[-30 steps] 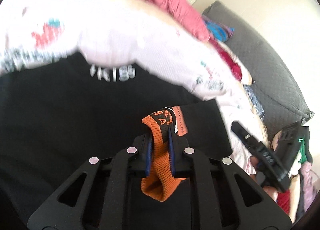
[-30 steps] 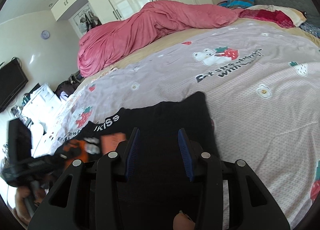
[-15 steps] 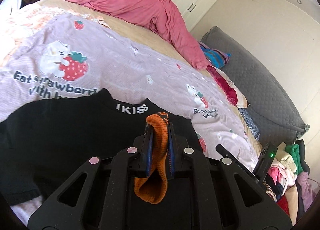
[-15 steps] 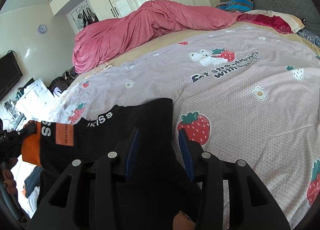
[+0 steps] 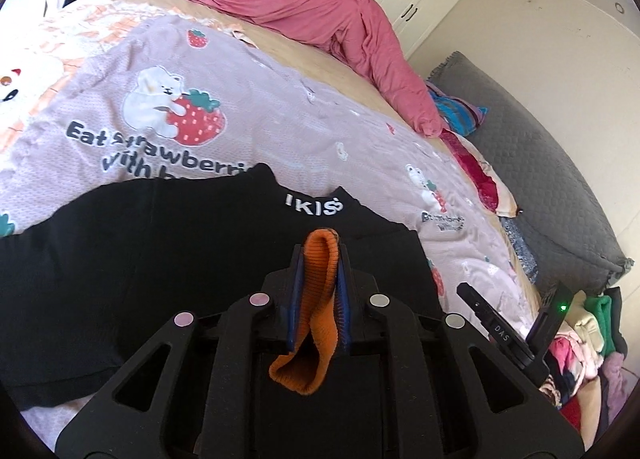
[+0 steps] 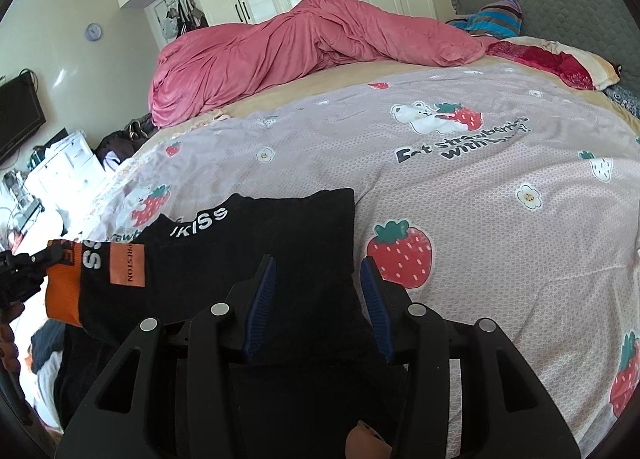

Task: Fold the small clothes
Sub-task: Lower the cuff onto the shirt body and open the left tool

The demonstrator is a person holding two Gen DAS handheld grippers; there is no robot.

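Observation:
A black top with white neck lettering (image 5: 168, 259) lies on the strawberry-print bedspread (image 5: 280, 115). My left gripper (image 5: 319, 259) is shut on its orange ribbed cuff (image 5: 316, 299), holding the sleeve lifted above the garment. In the right wrist view the same top (image 6: 272, 243) lies below my right gripper (image 6: 318, 271), which is open and empty over its right part. The orange cuff (image 6: 62, 287) and black sleeve with orange label hang at the left, held by the left gripper (image 6: 24, 271).
A pink duvet (image 6: 280, 47) is bunched at the far side of the bed. A grey headboard (image 5: 552, 163) and pillows (image 6: 560, 63) stand at one end. A pile of clothes (image 5: 580, 335) lies beside the bed. The right gripper (image 5: 516, 327) shows at the lower right.
The left gripper has lifted the orange cuff higher and drawn the sleeve across the top. The right gripper has shifted slightly right, staying open.

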